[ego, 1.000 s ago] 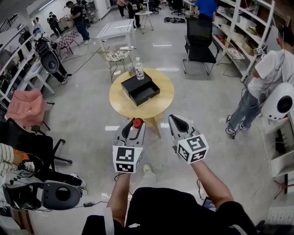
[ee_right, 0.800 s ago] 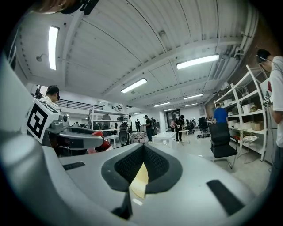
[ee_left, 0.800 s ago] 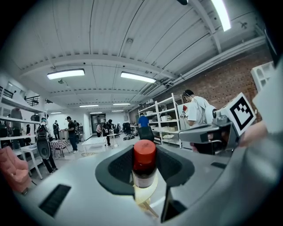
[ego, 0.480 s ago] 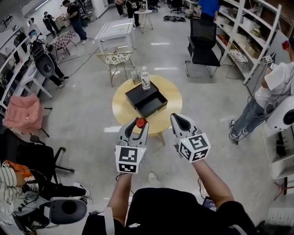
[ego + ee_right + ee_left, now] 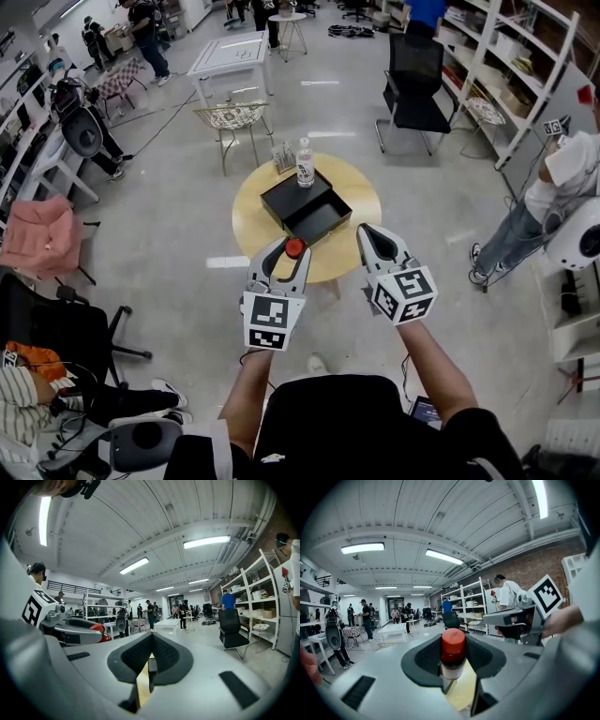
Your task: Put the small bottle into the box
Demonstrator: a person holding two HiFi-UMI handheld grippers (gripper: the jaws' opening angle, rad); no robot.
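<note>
In the head view my left gripper [image 5: 292, 246] is shut on the small bottle [image 5: 294, 247], whose red cap shows between the jaws. The left gripper view has that bottle [image 5: 453, 656] upright between the dark pads, red cap on top. My right gripper [image 5: 367, 231] is beside it on the right, shut and empty; its pads [image 5: 161, 656] meet at the tip. The black box [image 5: 293, 195] lies on the round wooden table [image 5: 361, 192] just beyond both grippers, with its open compartment [image 5: 323, 220] towards me.
A clear water bottle [image 5: 305, 162] and a small card stand [image 5: 282, 157] sit at the table's far edge. Behind are a wire chair [image 5: 232, 117], a black office chair [image 5: 417, 75] and a white table [image 5: 232, 54]. A person [image 5: 553, 178] stands at the right by shelves.
Both grippers have come forward to the round table, which now lies right beyond their tips. The small bottle has stayed in the left gripper. The right gripper has stayed shut.
</note>
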